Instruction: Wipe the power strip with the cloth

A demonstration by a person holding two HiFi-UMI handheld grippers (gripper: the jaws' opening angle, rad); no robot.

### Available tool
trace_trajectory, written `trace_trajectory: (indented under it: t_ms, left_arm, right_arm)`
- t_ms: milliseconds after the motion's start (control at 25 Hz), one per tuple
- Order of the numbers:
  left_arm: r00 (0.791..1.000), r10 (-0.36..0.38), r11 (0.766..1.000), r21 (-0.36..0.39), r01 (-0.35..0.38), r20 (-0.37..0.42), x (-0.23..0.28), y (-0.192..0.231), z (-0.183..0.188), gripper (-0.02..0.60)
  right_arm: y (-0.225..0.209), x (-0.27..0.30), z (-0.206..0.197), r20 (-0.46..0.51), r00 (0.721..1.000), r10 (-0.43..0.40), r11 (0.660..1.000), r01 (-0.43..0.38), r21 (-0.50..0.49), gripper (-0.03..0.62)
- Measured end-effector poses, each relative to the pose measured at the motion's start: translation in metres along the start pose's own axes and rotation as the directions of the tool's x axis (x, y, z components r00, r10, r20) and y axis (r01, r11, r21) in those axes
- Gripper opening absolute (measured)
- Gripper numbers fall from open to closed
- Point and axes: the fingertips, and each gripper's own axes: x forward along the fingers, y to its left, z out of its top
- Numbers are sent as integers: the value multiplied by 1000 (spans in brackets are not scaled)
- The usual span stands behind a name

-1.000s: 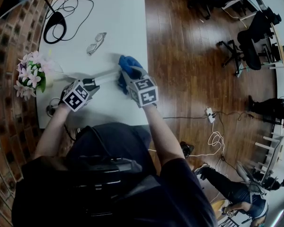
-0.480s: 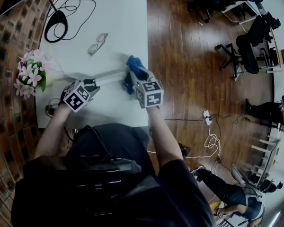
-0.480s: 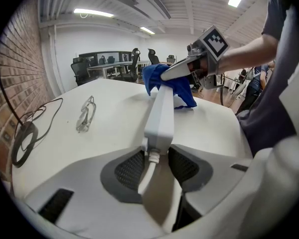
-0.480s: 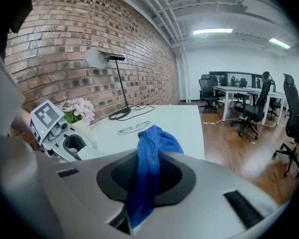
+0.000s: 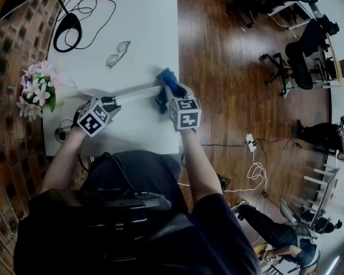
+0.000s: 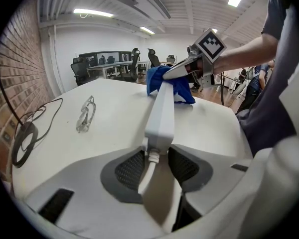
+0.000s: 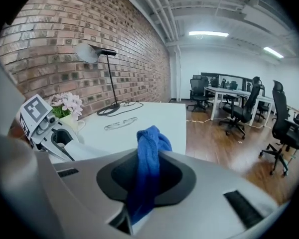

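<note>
A long white power strip (image 5: pixel 136 94) lies across the white table (image 5: pixel 143 33). My left gripper (image 5: pixel 110 103) is shut on its near end, where the cord comes out; in the left gripper view the power strip (image 6: pixel 161 114) runs away from between the pads. My right gripper (image 5: pixel 167 91) is shut on a blue cloth (image 5: pixel 164 82), which rests at the strip's far end by the table's right edge. From the left gripper view the blue cloth (image 6: pixel 168 83) drapes over the strip's tip. In the right gripper view the blue cloth (image 7: pixel 147 166) sticks up between the jaws.
Eyeglasses (image 5: pixel 117 53) lie on the table beyond the strip. A black lamp base with a looped cable (image 5: pixel 67 24) sits at the far left corner. A pot of pink flowers (image 5: pixel 37 90) stands at the left edge. Wooden floor and office chairs (image 5: pixel 304 53) lie to the right.
My right gripper has slid the blue cloth rightward along the strip, toward its far end at the table's edge. The left gripper and the strip have stayed put.
</note>
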Motion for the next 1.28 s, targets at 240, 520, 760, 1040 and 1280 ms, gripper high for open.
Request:
trace_trajectory:
  t_ms: [240,520,760,1040,1280]
  left_arm:
    - [1000,1,1000,-12,-1,-10,0,2,-2,166]
    - [1000,-4,1000,-17,4,-5,0,2,-1,166]
    - [1000,-13,1000,-28,13,-8,1,2,-3,164]
    - [1000,-31,999,-34,31,-3,-1,0,0,164]
    - [1000,-23,999,-40,23,1,-3,-1,3,164]
  right_arm:
    - [-2,2,1,-40,999,-20,1000,20,-10,63]
    - [-1,3,2,-45,998,-39,999,38,-18,61]
    - [14,6,1,-56,998,-11,999,9,-38,61]
    - [46,9,4,-54,998,43,996,-47,-71,66]
    - [66,11,6,-52,996,76,996,-78,-42,66]
